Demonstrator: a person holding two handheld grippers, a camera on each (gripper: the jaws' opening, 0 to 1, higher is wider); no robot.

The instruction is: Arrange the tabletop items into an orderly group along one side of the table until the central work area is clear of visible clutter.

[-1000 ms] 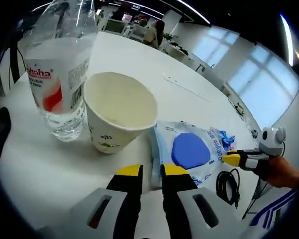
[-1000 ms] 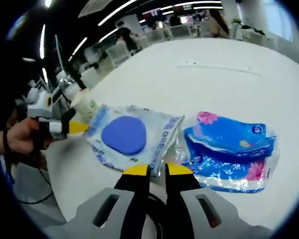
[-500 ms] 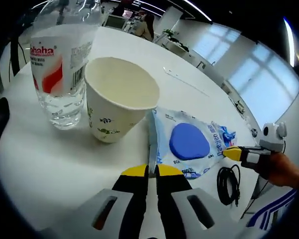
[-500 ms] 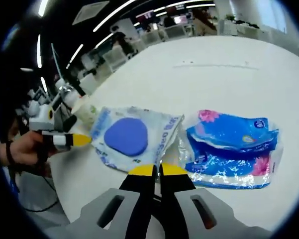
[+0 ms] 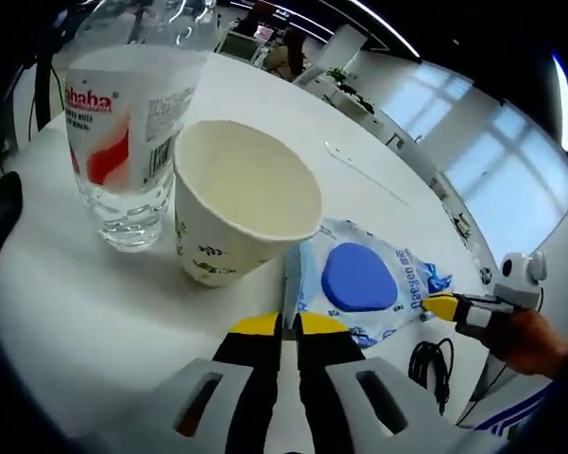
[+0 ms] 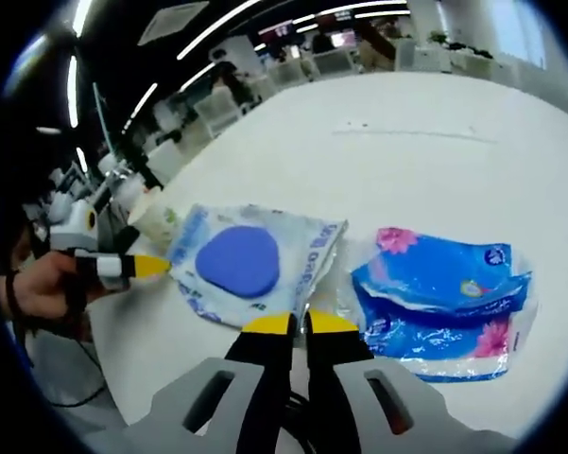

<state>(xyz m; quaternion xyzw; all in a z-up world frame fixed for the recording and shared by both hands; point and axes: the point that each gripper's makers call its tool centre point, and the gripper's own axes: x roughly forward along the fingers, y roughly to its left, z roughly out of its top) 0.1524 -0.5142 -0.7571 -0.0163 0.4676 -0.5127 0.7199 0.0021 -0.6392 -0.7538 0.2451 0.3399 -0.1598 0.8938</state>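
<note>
A white wipes packet (image 5: 364, 279) with a blue oval flap lies right of a paper cup (image 5: 236, 203) and a clear water bottle (image 5: 123, 142). My left gripper (image 5: 289, 324) is shut on the packet's near edge, which runs down between the yellow tips. In the right gripper view the same packet (image 6: 246, 263) lies left of a blue tissue pack (image 6: 444, 293). My right gripper (image 6: 299, 323) is shut on the packet's edge. The left gripper (image 6: 137, 267) holds the packet's far corner, and the right gripper (image 5: 444, 306) shows at the packet's right corner.
A coiled black cable (image 5: 425, 364) lies near the table edge below the packet. A dark object (image 5: 0, 213) sits at the far left. The white table (image 6: 425, 161) stretches bare beyond the packs. The cup (image 6: 159, 219) shows behind the packet. A hand (image 5: 524, 340) holds the right gripper.
Both grippers went from slightly open to shut on the wipes packet's opposite edges. The packet now sits a little apart from the tissue pack and closer to the cup.
</note>
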